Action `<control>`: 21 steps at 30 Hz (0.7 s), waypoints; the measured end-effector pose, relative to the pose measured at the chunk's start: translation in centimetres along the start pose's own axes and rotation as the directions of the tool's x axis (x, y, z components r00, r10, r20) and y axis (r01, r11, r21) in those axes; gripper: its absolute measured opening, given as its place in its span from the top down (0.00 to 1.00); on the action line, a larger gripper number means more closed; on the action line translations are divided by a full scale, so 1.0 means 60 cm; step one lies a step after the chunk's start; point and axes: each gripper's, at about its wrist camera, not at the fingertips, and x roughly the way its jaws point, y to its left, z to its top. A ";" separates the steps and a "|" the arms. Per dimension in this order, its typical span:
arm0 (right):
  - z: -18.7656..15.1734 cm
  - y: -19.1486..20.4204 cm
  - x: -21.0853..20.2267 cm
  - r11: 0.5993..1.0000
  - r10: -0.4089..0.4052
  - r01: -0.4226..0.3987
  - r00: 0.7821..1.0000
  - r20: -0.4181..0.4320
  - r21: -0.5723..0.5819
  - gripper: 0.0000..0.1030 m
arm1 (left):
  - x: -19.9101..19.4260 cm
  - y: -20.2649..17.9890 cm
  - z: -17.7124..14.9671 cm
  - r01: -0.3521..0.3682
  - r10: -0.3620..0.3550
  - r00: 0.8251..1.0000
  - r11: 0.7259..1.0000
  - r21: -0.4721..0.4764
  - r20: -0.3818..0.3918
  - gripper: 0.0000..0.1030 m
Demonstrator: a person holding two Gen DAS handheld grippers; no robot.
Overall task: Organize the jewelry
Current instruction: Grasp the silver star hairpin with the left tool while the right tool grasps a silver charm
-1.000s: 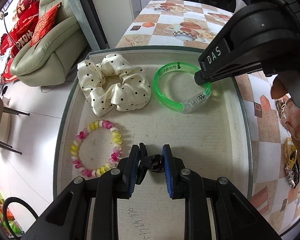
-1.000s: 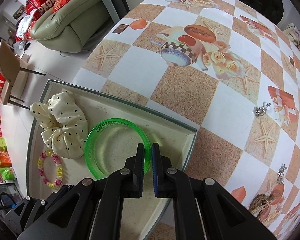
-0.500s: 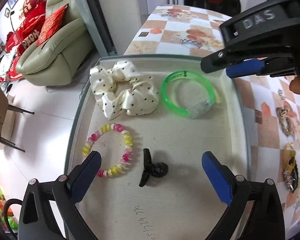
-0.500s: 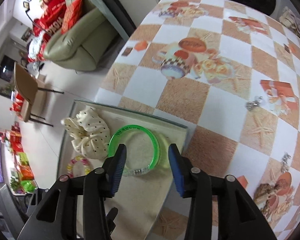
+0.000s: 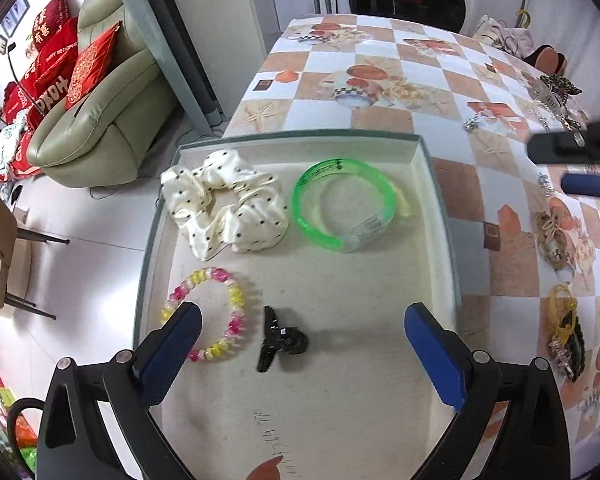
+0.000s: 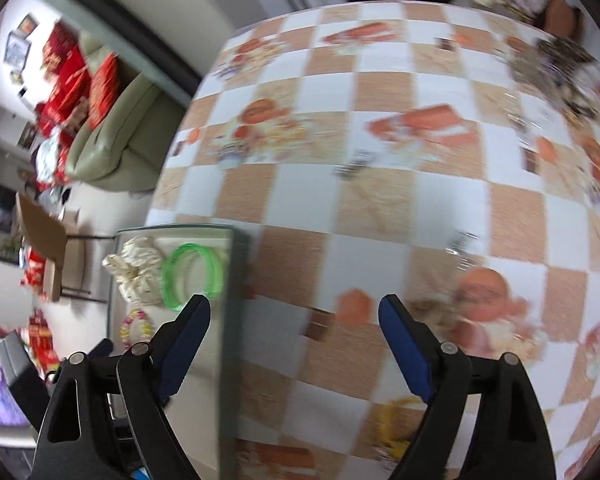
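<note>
The left hand-held gripper (image 5: 302, 356) hangs over a shallow tray (image 5: 442, 208) with its jaws spread as wide as they go and nothing between the pads. Just below and between the blue pads a small black hair clip (image 5: 278, 340) lies loose on the tray's pale lining. A pink and yellow beaded bracelet (image 5: 208, 312) lies just left of the clip, partly behind the left pad. Further back in the tray a cream scrunchie with dark dots (image 5: 224, 208) sits beside a green bangle (image 5: 342, 204), the two nearly touching.

The right hand-held gripper (image 6: 294, 344) is over the checkered table (image 6: 380, 216), to the right of the tray's edge, its jaws opening and already wide, with nothing between them. Its view is blurred. More jewelry lies scattered on the table to the right of the tray, among it a yellow piece (image 5: 562, 320) and a pale tangle (image 5: 554, 240); what each is I cannot tell.
</note>
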 end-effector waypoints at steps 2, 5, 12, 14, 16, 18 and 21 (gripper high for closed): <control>-0.006 -0.031 -0.011 0.999 -0.025 0.024 1.000 0.003 0.028 0.14 | -0.007 -0.012 0.003 0.011 -0.011 1.000 1.000 0.009 0.002 0.00; -0.014 -0.080 -0.026 0.996 -0.055 0.055 0.998 0.000 0.071 0.14 | -0.018 -0.037 0.011 0.032 -0.033 0.999 0.999 0.039 0.011 0.00; -0.028 -0.171 -0.047 0.981 -0.114 0.116 0.993 -0.019 0.156 0.14 | -0.046 -0.106 0.023 0.074 -0.078 0.996 0.991 0.109 0.031 0.00; -0.029 -0.188 -0.050 0.978 -0.120 0.121 0.993 -0.020 0.170 0.14 | -0.052 -0.131 0.026 0.089 -0.094 0.995 0.987 0.131 0.033 0.00; -0.027 -0.200 -0.053 0.977 -0.119 0.120 0.993 -0.017 0.176 0.14 | -0.055 -0.154 0.028 0.103 -0.108 0.994 0.984 0.147 0.028 0.00; -0.026 -0.207 -0.056 0.978 -0.115 0.117 0.993 -0.017 0.173 0.14 | -0.056 -0.175 0.026 0.118 -0.122 0.992 0.981 0.154 0.017 0.00; -0.020 -0.214 -0.055 0.981 -0.115 0.117 0.993 -0.023 0.157 0.14 | -0.057 -0.203 0.021 0.133 -0.134 0.991 0.980 0.151 -0.003 0.00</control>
